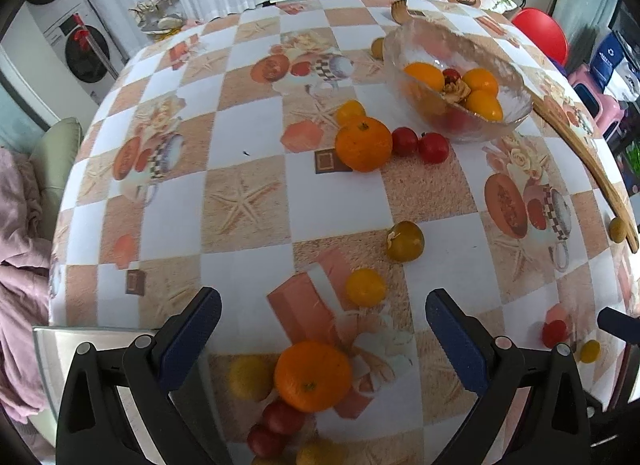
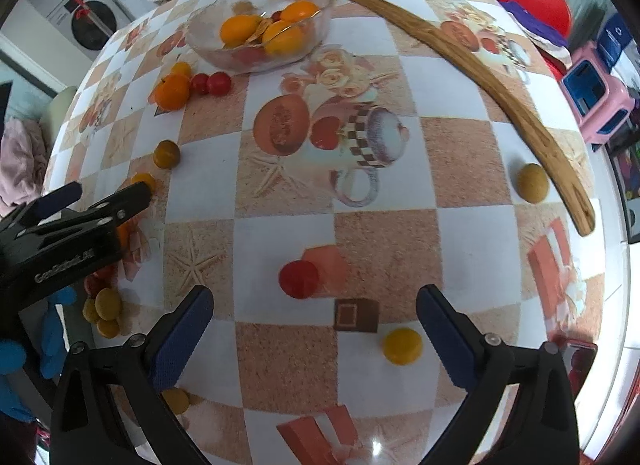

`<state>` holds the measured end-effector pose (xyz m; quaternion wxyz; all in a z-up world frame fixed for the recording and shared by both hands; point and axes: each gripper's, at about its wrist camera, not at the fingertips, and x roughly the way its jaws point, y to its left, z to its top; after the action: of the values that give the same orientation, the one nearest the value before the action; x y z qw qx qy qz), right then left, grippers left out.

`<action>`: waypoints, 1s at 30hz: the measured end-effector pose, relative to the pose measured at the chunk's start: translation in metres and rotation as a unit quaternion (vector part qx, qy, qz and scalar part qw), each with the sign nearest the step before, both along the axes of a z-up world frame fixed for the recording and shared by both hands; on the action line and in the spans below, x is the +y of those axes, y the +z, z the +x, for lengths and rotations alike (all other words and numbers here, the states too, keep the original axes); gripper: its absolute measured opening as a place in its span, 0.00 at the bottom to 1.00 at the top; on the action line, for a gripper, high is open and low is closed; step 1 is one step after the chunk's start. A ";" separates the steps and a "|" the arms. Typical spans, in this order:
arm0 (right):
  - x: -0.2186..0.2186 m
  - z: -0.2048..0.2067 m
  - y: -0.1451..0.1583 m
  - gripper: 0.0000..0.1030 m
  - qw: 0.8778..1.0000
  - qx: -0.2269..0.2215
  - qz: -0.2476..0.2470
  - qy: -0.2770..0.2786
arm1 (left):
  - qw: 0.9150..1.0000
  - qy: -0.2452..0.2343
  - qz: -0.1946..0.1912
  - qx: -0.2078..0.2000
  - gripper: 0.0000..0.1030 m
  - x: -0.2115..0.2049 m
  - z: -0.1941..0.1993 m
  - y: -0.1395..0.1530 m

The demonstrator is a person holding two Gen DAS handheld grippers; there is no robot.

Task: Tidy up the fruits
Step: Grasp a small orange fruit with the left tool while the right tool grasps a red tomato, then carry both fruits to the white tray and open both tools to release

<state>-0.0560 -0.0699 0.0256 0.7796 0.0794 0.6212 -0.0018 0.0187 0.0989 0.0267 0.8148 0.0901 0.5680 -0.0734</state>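
A glass bowl [image 1: 516, 105] [image 2: 320, 1] at the far side holds several orange and red fruits. Loose fruit lies on the patterned tablecloth. My left gripper [image 1: 324, 317] is open and empty; an orange [image 1: 312, 375] lies between its fingers, with a yellow fruit [image 1: 365, 287] just ahead. A second orange [image 1: 363, 143] and two red tomatoes [image 1: 420, 141] lie near the bowl. My right gripper [image 2: 314, 317] is open and empty, with a red tomato [image 2: 299, 279] just ahead and a yellow fruit [image 2: 402, 345] near its right finger.
A long wooden stick [image 2: 460, 65] [image 1: 580, 157] lies along the right side of the table. An olive fruit [image 2: 531, 182] lies beside it. More small fruits [image 2: 105, 311] sit at the left edge under the left gripper body [image 2: 72, 233]. Chairs and stools stand beyond the table.
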 end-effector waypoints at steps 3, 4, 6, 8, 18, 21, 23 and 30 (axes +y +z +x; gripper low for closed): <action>0.006 0.003 -0.007 0.86 1.000 0.005 -0.004 0.006 | 1.000 -0.006 0.002 0.018 0.82 -0.004 0.003 -0.011; 0.008 0.003 -0.009 0.84 1.000 0.006 -0.004 0.007 | 1.000 -0.006 0.002 0.019 0.82 -0.005 0.004 -0.013; 0.012 0.003 -0.010 0.80 1.000 0.003 -0.016 0.010 | 1.000 -0.005 -0.001 0.014 0.82 -0.005 0.005 -0.013; 0.018 0.004 -0.011 0.75 0.999 0.000 -0.034 0.019 | 1.000 -0.008 -0.009 0.011 0.72 -0.006 0.005 -0.013; 0.023 0.005 -0.005 0.22 0.999 -0.016 -0.017 0.029 | 0.998 -0.025 -0.055 0.018 0.21 -0.008 0.001 -0.007; 0.013 0.001 0.000 0.22 0.999 -0.023 0.023 0.019 | 0.997 -0.021 -0.068 0.016 0.21 -0.001 -0.002 -0.001; 0.012 -0.001 0.005 0.23 0.999 -0.028 0.033 0.022 | 0.997 -0.017 -0.072 0.013 0.21 0.004 -0.005 0.004; 0.016 -0.011 0.023 0.23 0.997 -0.031 0.057 0.034 | 0.997 0.005 -0.081 -0.007 0.21 0.033 -0.023 0.029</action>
<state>-0.0665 -0.0543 0.0484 0.7921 0.1025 0.5984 0.0631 -0.0046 0.1321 0.0555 0.8238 0.0219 0.5548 -0.1145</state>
